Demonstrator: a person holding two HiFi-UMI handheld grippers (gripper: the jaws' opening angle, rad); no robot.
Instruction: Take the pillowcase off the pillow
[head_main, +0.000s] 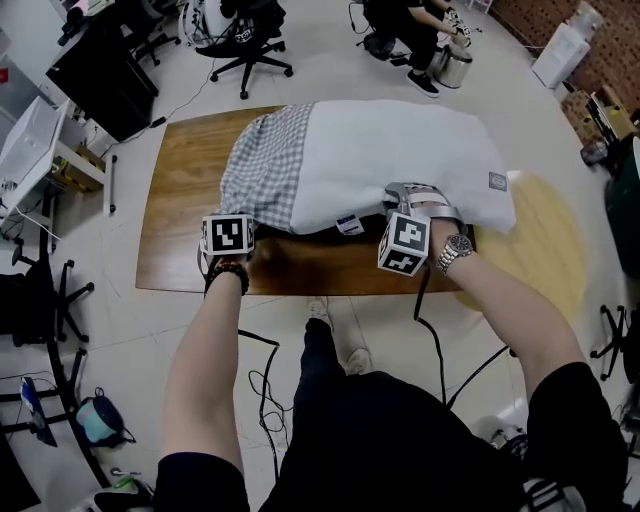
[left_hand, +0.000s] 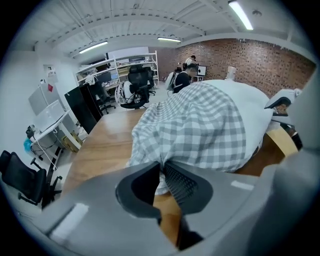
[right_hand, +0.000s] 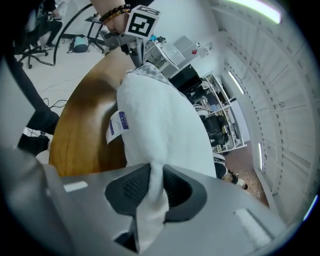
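Your left gripper (left_hand: 162, 167) is clenched on the near edge of the pillowcase (head_main: 262, 165). Your right gripper (right_hand: 155, 172) is clenched on a pinch of the bare pillow (head_main: 400, 150). That split makes sense: the right grip anchors the pillow so the left can draw the case off leftward. The pillow lies across the far half of the table (head_main: 180, 200), long side running left to right. The case is grey-and-white check, bunched and wrinkled over the left end only. The rest of the pillow shows plain white and plump, with a small label (right_hand: 116, 126) on its near side.
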